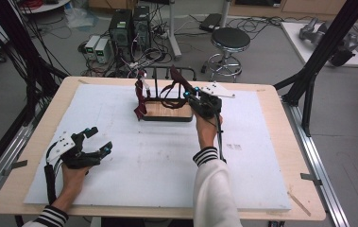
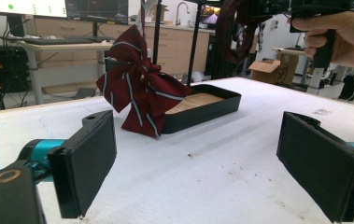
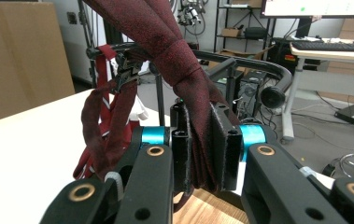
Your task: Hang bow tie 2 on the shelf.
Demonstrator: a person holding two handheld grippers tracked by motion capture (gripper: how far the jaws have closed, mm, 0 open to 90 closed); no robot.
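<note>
No word, brand or number can be read anywhere. The monitors (image 2: 23,7) behind the worktop in the left gripper view show only green dots and blurred lines. A small dark mark (image 1: 234,146) on the white sheet in the high view may be print, but it is too small to read.

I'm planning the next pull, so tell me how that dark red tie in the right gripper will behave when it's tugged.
Probably floppy: the dark red tie droops in soft folds from the rack. Likely light, since the right gripper holds it pinched flat. It may snag, as its strap hangs looped by a clip.
</note>
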